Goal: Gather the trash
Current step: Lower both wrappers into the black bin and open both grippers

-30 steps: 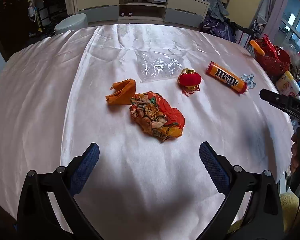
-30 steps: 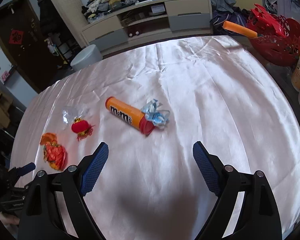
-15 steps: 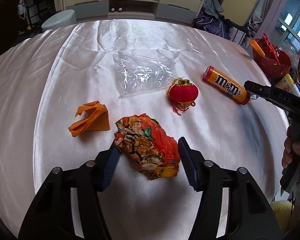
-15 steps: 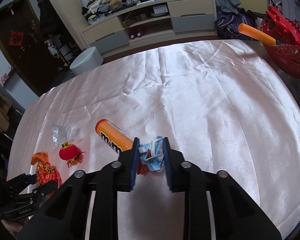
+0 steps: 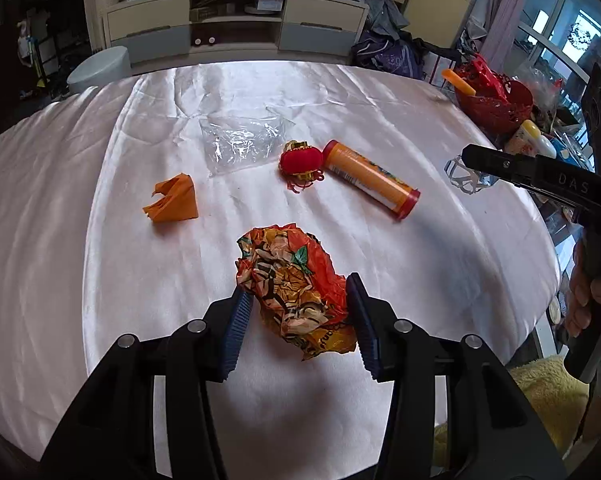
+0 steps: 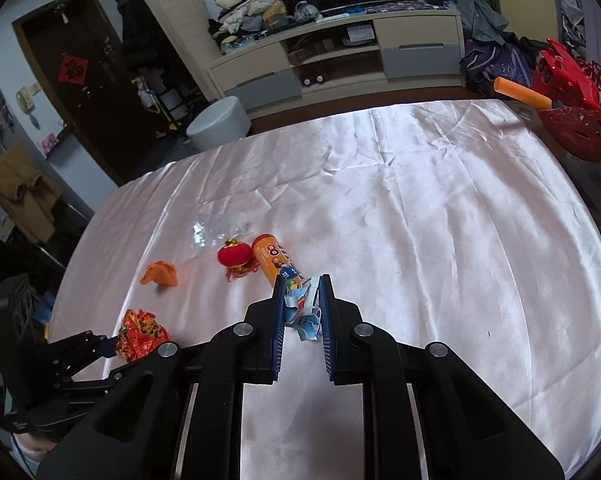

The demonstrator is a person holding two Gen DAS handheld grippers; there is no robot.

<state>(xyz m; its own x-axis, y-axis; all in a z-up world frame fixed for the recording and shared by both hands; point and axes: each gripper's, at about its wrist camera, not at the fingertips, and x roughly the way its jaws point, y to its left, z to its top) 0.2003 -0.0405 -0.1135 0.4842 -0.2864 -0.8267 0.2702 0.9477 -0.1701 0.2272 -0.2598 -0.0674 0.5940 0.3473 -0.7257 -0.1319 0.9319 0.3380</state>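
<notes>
The left gripper (image 5: 298, 316) has its jaws closing on the crumpled orange wrapper (image 5: 290, 280), which sits between the pads at the near middle of the table (image 5: 100, 280); the foil bulges out past the pads at the near and far ends. It is springy stuff, so a squeeze on the loose outer folds alone could let it slide out (the dangling near corner looks the likeliest to snag on the cloth).

The right gripper (image 6: 302, 304) is pinched on a small blue-and-white wrapper (image 6: 303, 308), held just off the cloth. Only part of it sits between the pads, so a quick swing may shake it free.

Farther out lie the orange scrap (image 5: 172, 200) at left, the candy tube (image 5: 370, 180) just beside the red lantern (image 5: 302, 162), and the clear bag (image 5: 242, 144) beyond. The tube could roll if bumped. The clear bag is hard to see against the shiny cloth and thin enough that the jaws might catch the cloth with it.
</notes>
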